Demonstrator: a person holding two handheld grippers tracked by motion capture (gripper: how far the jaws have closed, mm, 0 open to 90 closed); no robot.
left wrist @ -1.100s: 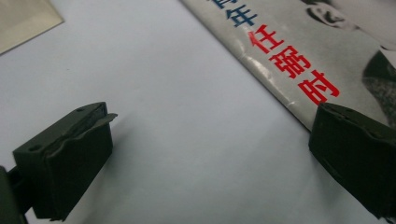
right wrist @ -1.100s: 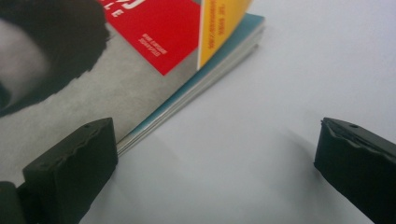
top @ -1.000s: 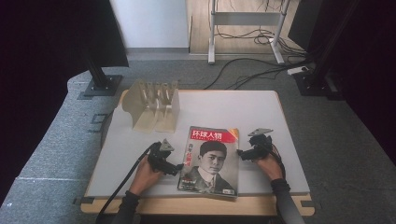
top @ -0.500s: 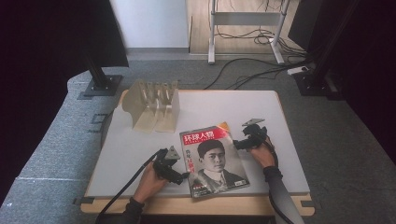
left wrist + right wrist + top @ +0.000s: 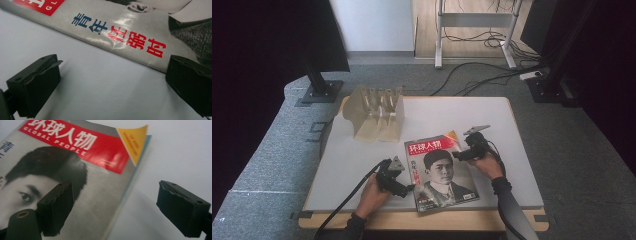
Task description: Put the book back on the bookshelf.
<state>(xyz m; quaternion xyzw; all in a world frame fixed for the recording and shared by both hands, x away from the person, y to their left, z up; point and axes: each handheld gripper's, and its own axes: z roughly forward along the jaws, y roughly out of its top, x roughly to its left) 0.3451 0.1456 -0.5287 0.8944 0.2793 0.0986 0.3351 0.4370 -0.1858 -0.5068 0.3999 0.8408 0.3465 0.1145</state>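
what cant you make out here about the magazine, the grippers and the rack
- Magazine: small print on the yellow corner flap, blurred in the right gripper view; lower cover cut off by the frame edge.
- Left gripper: whether its far jaw touches the magazine spine, unclear in the left gripper view.
- Wooden rack: its slots' contents, too small in the high view.

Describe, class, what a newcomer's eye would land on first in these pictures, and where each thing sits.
First comes the magazine with its red title band and a portrait on the cover, lying flat near the table's front edge. An open left gripper sits at its left edge and an open right gripper at its right edge. Behind, toward the far left corner, stands a pale wooden rack.
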